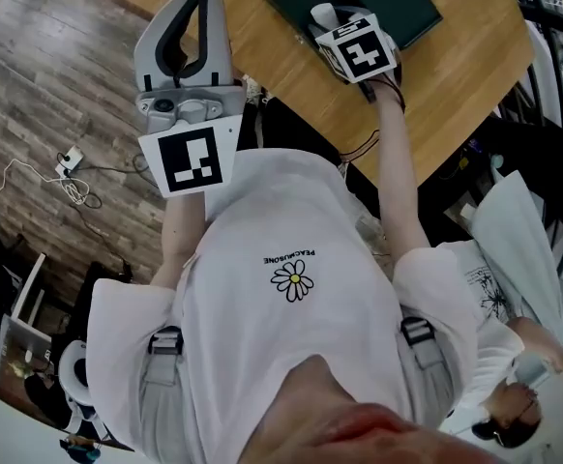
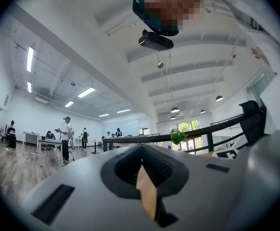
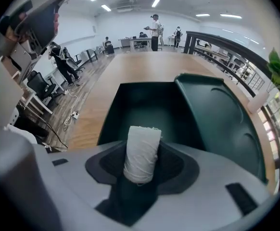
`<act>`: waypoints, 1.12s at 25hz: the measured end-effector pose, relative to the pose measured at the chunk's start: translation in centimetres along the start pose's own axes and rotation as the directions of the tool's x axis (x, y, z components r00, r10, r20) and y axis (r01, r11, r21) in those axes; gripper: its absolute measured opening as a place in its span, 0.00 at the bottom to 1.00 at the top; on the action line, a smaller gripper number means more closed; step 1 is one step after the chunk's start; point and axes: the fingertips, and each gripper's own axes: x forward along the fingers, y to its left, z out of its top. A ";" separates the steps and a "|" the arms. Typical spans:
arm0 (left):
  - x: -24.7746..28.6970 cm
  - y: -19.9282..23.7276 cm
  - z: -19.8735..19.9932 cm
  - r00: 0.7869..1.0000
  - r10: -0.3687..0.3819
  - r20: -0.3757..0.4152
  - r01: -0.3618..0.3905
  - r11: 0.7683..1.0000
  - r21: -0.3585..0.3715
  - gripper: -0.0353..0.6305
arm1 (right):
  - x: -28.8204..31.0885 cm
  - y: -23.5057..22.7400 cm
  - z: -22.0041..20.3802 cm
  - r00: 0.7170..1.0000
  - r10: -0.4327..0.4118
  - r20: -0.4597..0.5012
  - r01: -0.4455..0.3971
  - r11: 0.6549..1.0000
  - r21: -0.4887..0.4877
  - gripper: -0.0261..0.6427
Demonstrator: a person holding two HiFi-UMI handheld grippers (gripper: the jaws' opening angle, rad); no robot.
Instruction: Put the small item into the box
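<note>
- Wooden table: light plank top, carrying the box at its near side.
- Person's white T-shirt: daisy print on the chest; both forearms are stretched out toward the table.
- Box: dark green, shallow, open. Its tray faces the right gripper and nothing shows on the visible part of the tray floor.
- Lid: dark green, lying open just beside the tray on its right and joined along that edge.
- Left gripper: held up clear of the table's left end, well apart from the box. Its jaws are drawn together with only a thin slit between them, and nothing is held.
- Right gripper: poised over the near-left part of the box, with its jaws clamped on the roll.
- Roll of white thread: a small cylinder standing upright between the right gripper's pads, above the tray. Whether it touches the tray floor cannot be told.
</note>
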 end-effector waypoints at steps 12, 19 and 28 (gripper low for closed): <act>-0.9 -1.7 1.7 1.000 0.014 -0.019 -0.014 1.000 -0.024 0.08 | -2.1 -0.6 -1.1 1.000 -0.007 -0.004 0.008 1.000 0.028 0.34; -0.4 -0.4 -0.9 1.000 0.019 -0.012 -0.019 1.000 -0.019 0.08 | 1.5 -0.4 -0.8 1.000 -0.026 -0.005 0.026 1.000 0.012 0.34; -2.1 -1.5 1.5 1.000 0.006 0.027 -0.006 1.000 -0.002 0.08 | -3.8 -1.0 1.2 0.984 -0.102 0.148 0.100 0.995 0.021 0.38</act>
